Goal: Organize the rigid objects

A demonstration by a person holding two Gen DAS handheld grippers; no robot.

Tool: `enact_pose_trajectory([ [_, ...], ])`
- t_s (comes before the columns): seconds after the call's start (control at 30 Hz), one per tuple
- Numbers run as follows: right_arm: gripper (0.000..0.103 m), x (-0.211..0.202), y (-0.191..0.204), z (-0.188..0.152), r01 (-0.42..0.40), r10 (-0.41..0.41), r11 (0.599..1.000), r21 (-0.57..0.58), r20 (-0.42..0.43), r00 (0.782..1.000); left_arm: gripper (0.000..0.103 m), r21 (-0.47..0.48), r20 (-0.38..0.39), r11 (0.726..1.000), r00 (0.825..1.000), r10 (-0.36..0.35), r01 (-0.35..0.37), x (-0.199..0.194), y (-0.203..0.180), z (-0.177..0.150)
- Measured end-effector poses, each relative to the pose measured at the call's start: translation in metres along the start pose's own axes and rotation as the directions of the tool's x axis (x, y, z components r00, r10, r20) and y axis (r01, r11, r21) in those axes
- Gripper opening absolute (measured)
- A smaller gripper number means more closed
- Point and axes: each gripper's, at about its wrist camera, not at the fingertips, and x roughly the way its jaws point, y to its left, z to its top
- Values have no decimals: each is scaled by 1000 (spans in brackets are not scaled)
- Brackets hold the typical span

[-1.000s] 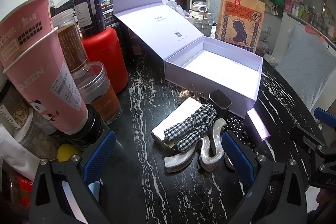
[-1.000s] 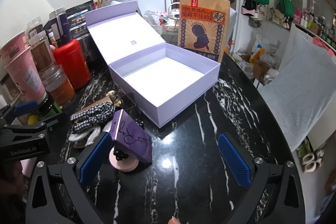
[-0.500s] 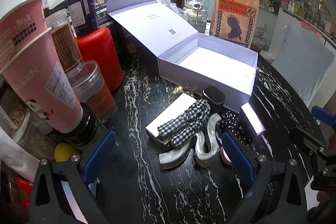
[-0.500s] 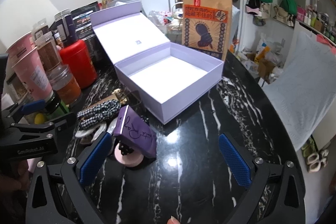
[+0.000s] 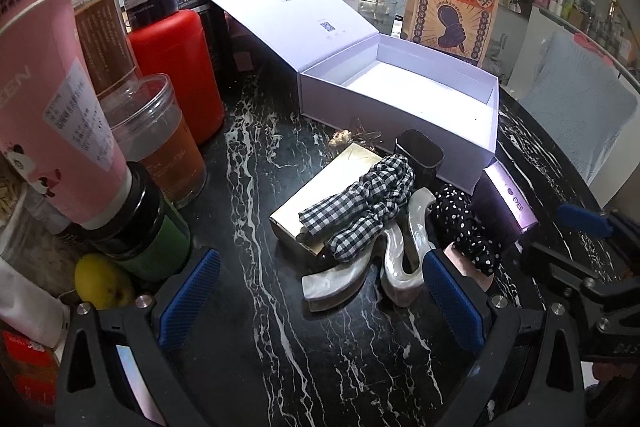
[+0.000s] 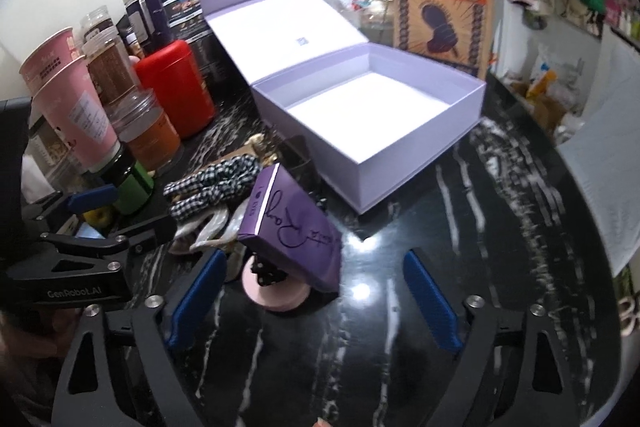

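Both the left gripper point(image 5: 320, 299) and right gripper point(image 6: 316, 299) gape empty; the purple box point(image 6: 294, 227) lies tilted, long axis toward the lavender box point(image 6: 416, 159).

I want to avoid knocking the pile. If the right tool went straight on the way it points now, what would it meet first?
Probably the purple box, which sits tilted on a pink round base just ahead of the open right tool, slightly left of centre. The lavender gift box lies beyond. Depth is uncertain.

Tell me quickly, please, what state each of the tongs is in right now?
Left tongs: open, holding nothing, above the marble hair clips.
Right tongs: open, holding nothing, near the purple box.
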Motion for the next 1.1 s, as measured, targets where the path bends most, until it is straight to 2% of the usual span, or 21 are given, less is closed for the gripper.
enact_pose_trajectory([
  [0.23,74,19,0,2,-85,85,996,27,-16,996,103,-17,5,1000,1000,-5,5,8,8,3],
  [0.4,48,21,-6,7,-101,101,994,50,11,995,103,-21,2,1000,1000,-14,14,16,7,8],
  [0.53,37,21,-19,9,-96,94,990,99,29,995,103,-16,6,999,999,-32,32,20,4,12],
  [0.7,17,31,-28,5,-75,74,990,117,7,997,103,6,15,1000,999,-30,30,24,-3,16],
  [0.87,15,32,-29,6,-78,77,992,96,8,997,103,27,35,999,999,-25,24,26,-8,19],
  [1.0,15,33,-29,6,-86,86,992,88,9,996,98,65,53,998,998,-29,25,28,-14,23],
  [1.1,15,34,-32,7,-98,98,991,94,6,995,84,105,24,994,999,-35,32,39,-20,26],
])
